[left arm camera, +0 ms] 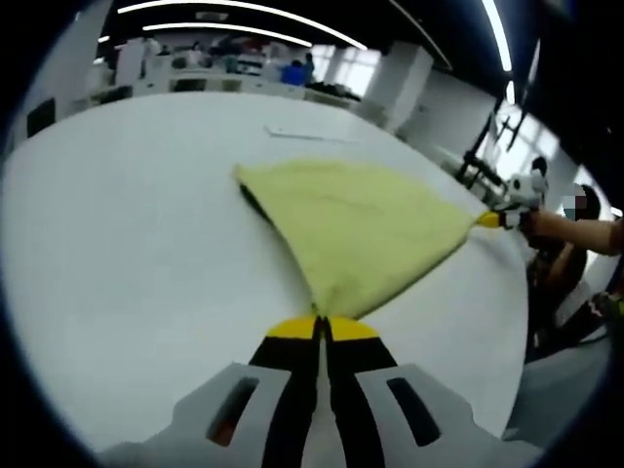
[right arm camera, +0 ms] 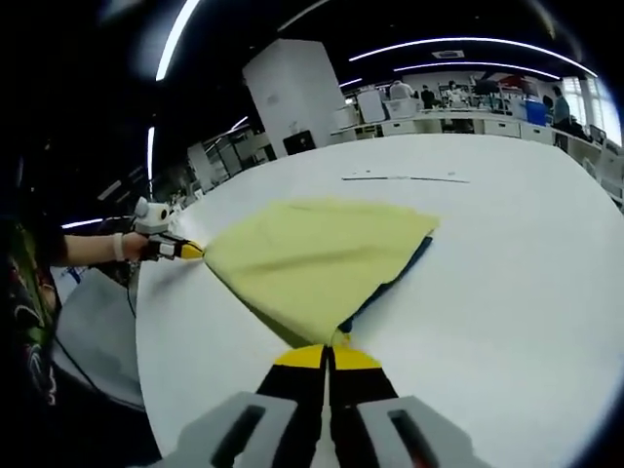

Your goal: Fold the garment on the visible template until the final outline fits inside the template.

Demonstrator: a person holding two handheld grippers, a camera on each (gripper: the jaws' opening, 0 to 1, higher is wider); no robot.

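A pale yellow garment point(left arm camera: 356, 229) lies spread on the white table point(left arm camera: 127, 273), with a dark blue layer showing along its left edge point(left arm camera: 255, 203). My left gripper point(left arm camera: 320, 327) is shut on the garment's near corner. Across the cloth, the right gripper point(left arm camera: 490, 219) pinches the opposite corner. In the right gripper view the same garment point(right arm camera: 312, 258) runs from my right gripper point(right arm camera: 330, 353), shut on its near corner, to the left gripper point(right arm camera: 187, 250), held by a hand point(right arm camera: 119, 246). A thin template line point(right arm camera: 405, 178) is marked on the table beyond the cloth.
The table's edge point(left arm camera: 502, 322) curves close by on the right, with a person's arm point(left arm camera: 575, 232) past it. The template line point(left arm camera: 302, 135) lies on the far side. Desks and people stand in the background point(right arm camera: 458, 102). A person's patterned sleeve point(right arm camera: 29, 292) is at the left.
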